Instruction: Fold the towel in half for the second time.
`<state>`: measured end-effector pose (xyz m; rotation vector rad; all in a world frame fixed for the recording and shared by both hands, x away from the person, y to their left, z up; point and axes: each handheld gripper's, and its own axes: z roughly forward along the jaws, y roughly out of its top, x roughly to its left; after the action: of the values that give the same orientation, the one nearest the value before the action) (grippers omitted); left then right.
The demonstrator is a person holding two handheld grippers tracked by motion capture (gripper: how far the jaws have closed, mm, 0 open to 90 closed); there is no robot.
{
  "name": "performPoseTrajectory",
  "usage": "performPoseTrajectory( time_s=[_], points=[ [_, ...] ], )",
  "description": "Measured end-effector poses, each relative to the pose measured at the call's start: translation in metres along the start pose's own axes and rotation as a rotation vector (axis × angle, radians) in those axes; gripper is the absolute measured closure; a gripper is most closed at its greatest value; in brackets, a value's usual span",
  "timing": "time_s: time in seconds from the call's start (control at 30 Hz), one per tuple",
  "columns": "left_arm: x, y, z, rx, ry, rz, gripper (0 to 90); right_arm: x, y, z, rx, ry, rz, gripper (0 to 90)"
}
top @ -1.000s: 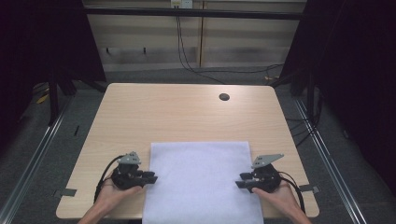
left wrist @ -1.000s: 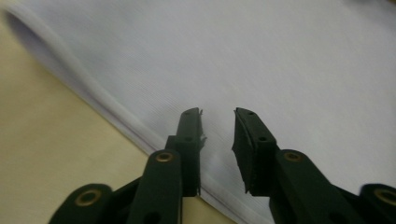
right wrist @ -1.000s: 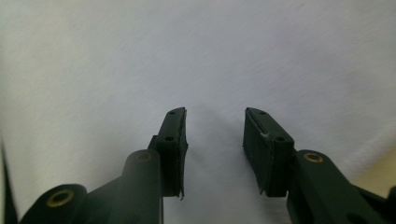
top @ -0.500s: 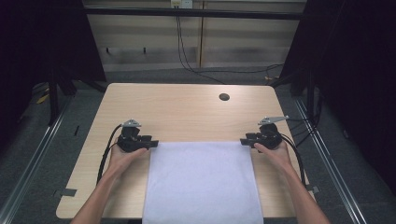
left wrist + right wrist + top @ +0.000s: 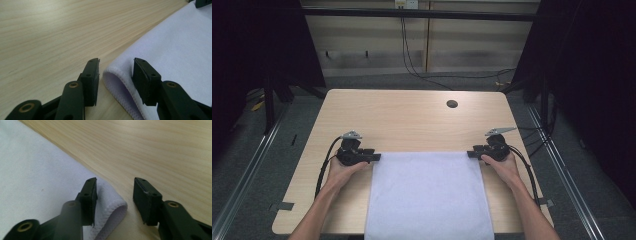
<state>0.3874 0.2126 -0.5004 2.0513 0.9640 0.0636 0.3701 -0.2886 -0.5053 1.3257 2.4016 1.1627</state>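
The white cloth [image 5: 428, 195] lies flat on the surface [image 5: 412, 120], both far corners between the released, just-narrowing fingers of the left gripper [image 5: 116, 75] and right gripper [image 5: 113, 197] (nothing clamped), so gripping and folding remain.

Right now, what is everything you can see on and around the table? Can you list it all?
cloth: one, white, flat on the near middle of the table, its near end hanging over the edge
table: one, light wood, centre of the high view
hole: one, dark and round, in the tabletop near the far right
cables: a few, black, on the floor and wall behind the table
left gripper: one, black, jaws apart around the cloth's far left corner
right gripper: one, black, jaws apart around the cloth's far right corner
forearms: two, coming in from the near edge
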Motion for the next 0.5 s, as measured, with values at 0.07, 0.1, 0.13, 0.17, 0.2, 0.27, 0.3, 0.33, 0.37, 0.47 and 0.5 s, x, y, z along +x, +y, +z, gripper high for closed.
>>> performPoseTrajectory(
  time_s=[0.07,0.1,0.13,0.17,0.2,0.27,0.3,0.33,0.37,0.47,0.5],
  points=[
    [0.001,-0.003,0.001,0.016,0.000,0.001,57.9,0.004,0.000,0.000,0.014,0.009,-0.011,64.6],
    [0.002,-0.003,0.002,0.020,-0.005,0.005,59.9,0.005,-0.001,-0.001,0.022,0.007,-0.023,66.5],
    [0.002,-0.003,0.003,0.019,-0.009,0.006,62.2,0.006,-0.001,-0.002,0.026,0.002,-0.026,67.9],
    [0.001,-0.003,0.003,0.019,-0.022,0.016,65.4,0.006,-0.001,-0.002,0.030,0.003,-0.020,69.4],
    [0.000,-0.004,0.002,0.015,-0.038,0.031,71.6,0.006,-0.002,-0.003,0.024,0.004,-0.021,70.1],
    [-0.001,-0.003,0.001,0.013,-0.047,0.038,80.2,0.007,-0.004,-0.004,0.025,0.007,-0.014,76.3],
    [-0.002,-0.003,0.001,0.010,-0.055,0.045,84.5,0.008,-0.004,-0.004,0.036,0.014,-0.013,79.6],
    [-0.003,-0.002,-0.001,0.006,-0.055,0.056,86.0,0.009,-0.004,-0.005,0.033,0.013,-0.014,83.1],
    [-0.005,-0.001,-0.002,-0.001,-0.063,0.056,86.6,0.009,-0.003,-0.006,0.029,0.017,-0.004,84.9],
    [-0.006,0.006,-0.010,-0.037,-0.061,0.072,87.0,0.010,0.001,-0.013,-0.021,0.048,0.019,86.0],
    [-0.006,0.010,-0.013,-0.038,-0.065,0.081,87.0,0.010,0.003,-0.017,-0.057,0.067,0.030,86.3]
  ],
)
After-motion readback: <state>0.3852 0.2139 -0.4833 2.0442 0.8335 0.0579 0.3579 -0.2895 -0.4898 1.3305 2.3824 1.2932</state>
